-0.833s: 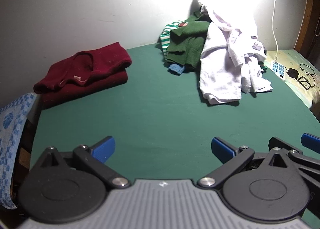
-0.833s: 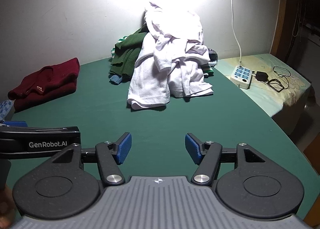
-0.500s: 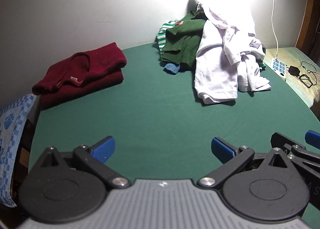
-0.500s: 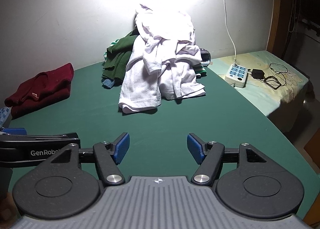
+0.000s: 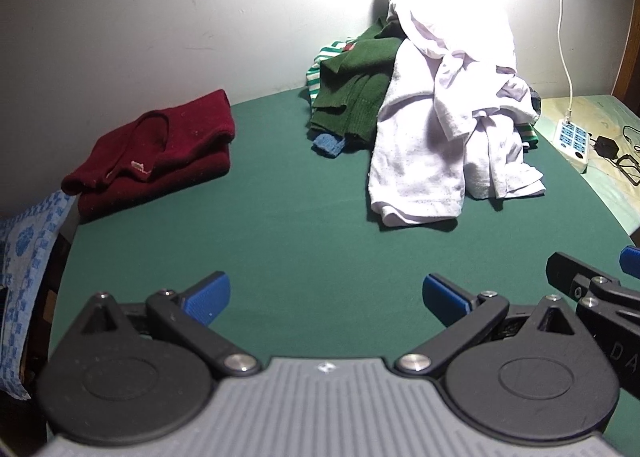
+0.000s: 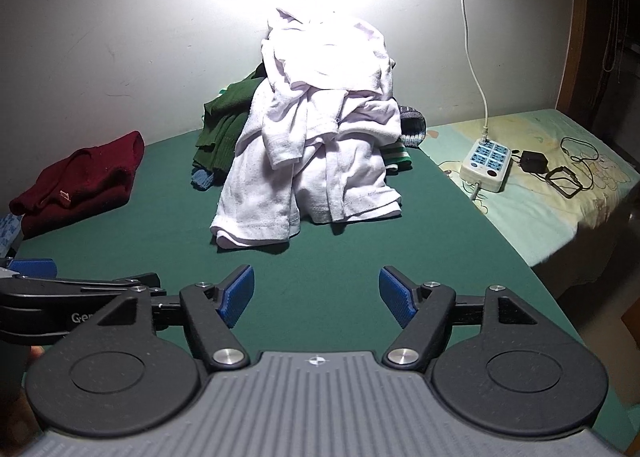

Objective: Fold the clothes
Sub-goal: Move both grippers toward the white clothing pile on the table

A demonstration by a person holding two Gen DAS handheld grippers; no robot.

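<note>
Two grippers, left gripper [image 5: 325,293] and right gripper [image 6: 316,293], jaws wide and empty, short of one unfolded heap [image 6: 316,129] topped by white garments; one folded maroon sweater [image 5: 160,153] lies left of it, one power strip [image 6: 486,165] right.

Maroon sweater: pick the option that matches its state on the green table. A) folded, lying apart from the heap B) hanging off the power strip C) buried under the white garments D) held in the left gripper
A: the maroon sweater lies folded, apart from the clothes heap; neither gripper holds anything.
</note>
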